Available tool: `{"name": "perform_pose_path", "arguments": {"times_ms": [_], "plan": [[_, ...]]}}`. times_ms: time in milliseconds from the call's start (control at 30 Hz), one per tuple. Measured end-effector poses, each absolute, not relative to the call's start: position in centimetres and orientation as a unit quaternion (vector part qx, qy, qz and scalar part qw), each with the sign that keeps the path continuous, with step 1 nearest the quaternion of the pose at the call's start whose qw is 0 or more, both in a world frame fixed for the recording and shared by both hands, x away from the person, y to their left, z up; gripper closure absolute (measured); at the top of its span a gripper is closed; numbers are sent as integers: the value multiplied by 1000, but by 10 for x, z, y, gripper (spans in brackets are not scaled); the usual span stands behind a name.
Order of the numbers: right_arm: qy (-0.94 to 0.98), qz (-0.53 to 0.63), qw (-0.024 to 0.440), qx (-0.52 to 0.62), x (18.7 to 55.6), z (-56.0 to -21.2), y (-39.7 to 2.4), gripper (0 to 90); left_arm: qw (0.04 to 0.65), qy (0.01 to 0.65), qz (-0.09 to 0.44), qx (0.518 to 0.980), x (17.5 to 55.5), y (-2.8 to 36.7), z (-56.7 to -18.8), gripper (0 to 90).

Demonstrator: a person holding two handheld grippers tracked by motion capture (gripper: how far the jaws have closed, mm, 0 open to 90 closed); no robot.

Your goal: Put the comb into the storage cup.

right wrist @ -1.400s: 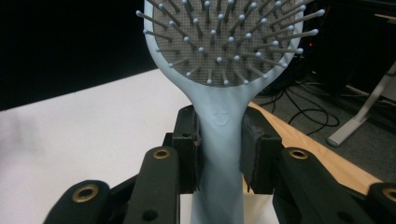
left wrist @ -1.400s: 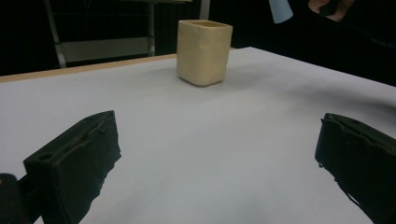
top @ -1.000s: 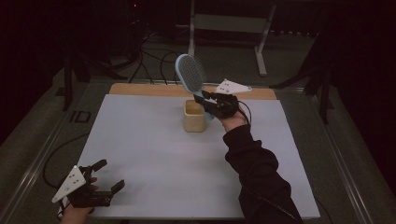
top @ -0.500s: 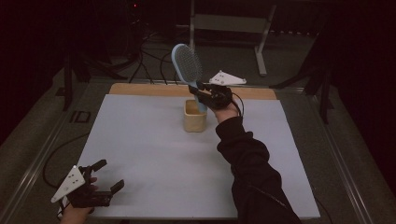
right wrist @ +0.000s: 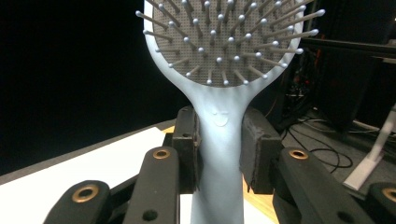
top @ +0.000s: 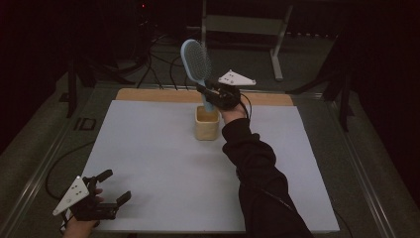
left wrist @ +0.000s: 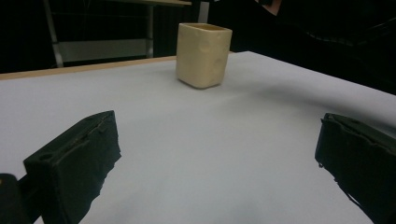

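A pale blue hairbrush (top: 195, 62) stands nearly upright in the air over a cream square cup (top: 206, 123) at the far middle of the white table (top: 163, 148). My right gripper (top: 208, 93) is shut on its handle, and the handle's lower end hangs just above the cup's mouth. In the right gripper view both pads press the handle of the hairbrush (right wrist: 219, 126) below the bristled head. My left gripper (top: 115, 186) rests at the near left corner, open with nothing between its fingers. The left gripper view faces the cup (left wrist: 203, 55) across bare table.
A wooden strip (top: 148, 95) runs along the table's far edge. Behind it stand a metal frame (top: 277, 44) and cables on the dark floor. A person's dark sleeve (top: 257, 168) reaches over the right half of the table.
My right gripper has carried the hairbrush leftward and tilted it more upright, bringing the handle over the cup. The left gripper has stayed still.
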State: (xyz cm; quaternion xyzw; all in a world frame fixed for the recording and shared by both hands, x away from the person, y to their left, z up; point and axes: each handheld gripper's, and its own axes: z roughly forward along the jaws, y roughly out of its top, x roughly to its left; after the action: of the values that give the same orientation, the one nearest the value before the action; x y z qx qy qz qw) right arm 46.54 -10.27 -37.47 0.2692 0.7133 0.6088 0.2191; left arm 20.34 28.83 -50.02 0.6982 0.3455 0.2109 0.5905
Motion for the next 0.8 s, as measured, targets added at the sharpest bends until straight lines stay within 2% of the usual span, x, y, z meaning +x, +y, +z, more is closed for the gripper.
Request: {"name": "perform_pose_path", "arguments": {"times_ms": [800], "plan": [[703, 610, 214, 296, 487, -412, -102, 701, 592, 346, 211, 697, 203, 289, -500, 0]]}}
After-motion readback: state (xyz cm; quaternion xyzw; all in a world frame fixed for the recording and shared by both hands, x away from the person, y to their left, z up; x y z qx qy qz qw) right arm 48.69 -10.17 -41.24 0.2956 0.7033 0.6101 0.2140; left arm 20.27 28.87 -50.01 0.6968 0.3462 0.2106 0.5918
